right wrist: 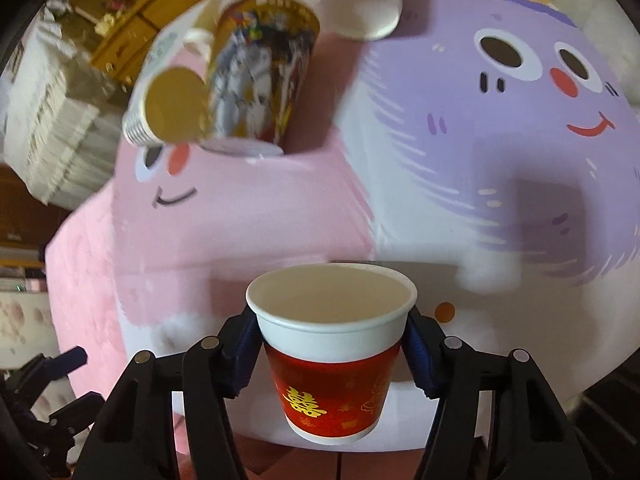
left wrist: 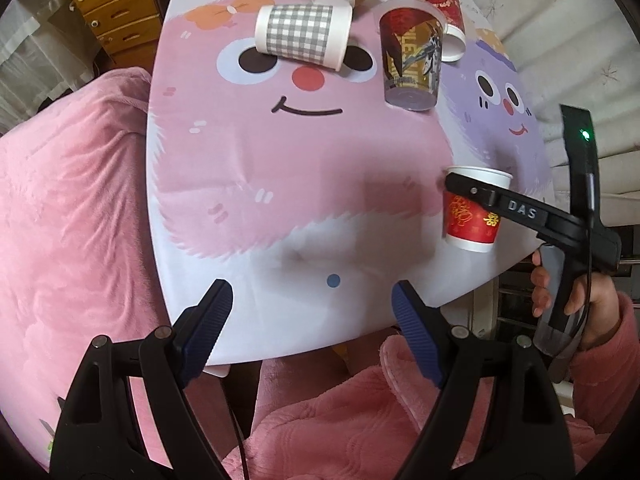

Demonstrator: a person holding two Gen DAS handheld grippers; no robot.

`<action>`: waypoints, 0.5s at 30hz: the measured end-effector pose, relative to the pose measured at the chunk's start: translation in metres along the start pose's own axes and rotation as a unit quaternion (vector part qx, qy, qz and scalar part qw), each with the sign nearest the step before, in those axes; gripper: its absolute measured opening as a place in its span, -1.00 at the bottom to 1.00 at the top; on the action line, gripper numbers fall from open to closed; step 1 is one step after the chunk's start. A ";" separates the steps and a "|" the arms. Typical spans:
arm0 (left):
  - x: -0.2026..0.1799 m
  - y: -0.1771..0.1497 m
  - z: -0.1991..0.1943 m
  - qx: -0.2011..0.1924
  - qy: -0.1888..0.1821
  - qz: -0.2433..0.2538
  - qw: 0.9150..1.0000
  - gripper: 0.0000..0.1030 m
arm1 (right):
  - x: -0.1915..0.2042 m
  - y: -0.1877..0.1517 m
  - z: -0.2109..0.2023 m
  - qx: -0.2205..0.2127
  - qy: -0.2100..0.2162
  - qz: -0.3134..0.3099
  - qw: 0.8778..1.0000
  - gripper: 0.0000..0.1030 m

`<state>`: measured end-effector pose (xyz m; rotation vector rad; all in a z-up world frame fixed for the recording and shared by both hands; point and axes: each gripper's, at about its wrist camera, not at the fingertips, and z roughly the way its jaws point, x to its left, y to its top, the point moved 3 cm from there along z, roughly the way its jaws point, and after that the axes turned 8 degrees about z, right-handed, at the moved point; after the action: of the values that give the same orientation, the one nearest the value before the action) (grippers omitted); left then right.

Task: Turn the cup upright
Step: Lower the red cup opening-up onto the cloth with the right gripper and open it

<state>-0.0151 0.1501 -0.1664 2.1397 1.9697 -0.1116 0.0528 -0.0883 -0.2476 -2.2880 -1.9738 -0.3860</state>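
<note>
The right hand-held gripper (right wrist: 332,356) clamps the red paper cup (right wrist: 332,360) mouth-up by its sides, apparently just above the tabletop (left wrist: 280,200) edge, probably to set it upright. The left hand-held gripper (left wrist: 312,320) waits open.

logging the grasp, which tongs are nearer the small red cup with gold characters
Right. The right tongs clamp the small red cup between their pads, mouth up, near the table's edge. The left tongs are open and hover off the near edge, well short of the cup.
</note>
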 end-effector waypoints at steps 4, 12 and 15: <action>0.002 0.000 -0.001 0.001 0.005 0.009 1.000 0.55 | 0.001 -0.010 -0.021 -0.086 0.004 -0.001 0.996 0.21; -0.001 0.001 0.002 0.003 0.018 0.030 0.999 0.55 | 0.012 -0.061 -0.052 -0.333 -0.023 -0.100 0.937 0.22; 0.002 0.002 0.000 -0.003 0.025 0.026 0.999 0.55 | 0.019 -0.075 -0.047 -0.370 -0.033 -0.131 0.919 0.22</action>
<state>-0.0127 0.1515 -0.1662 2.2093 1.9356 -0.0438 -0.0247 -0.0687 -0.2047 -2.4042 -2.4843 -1.2959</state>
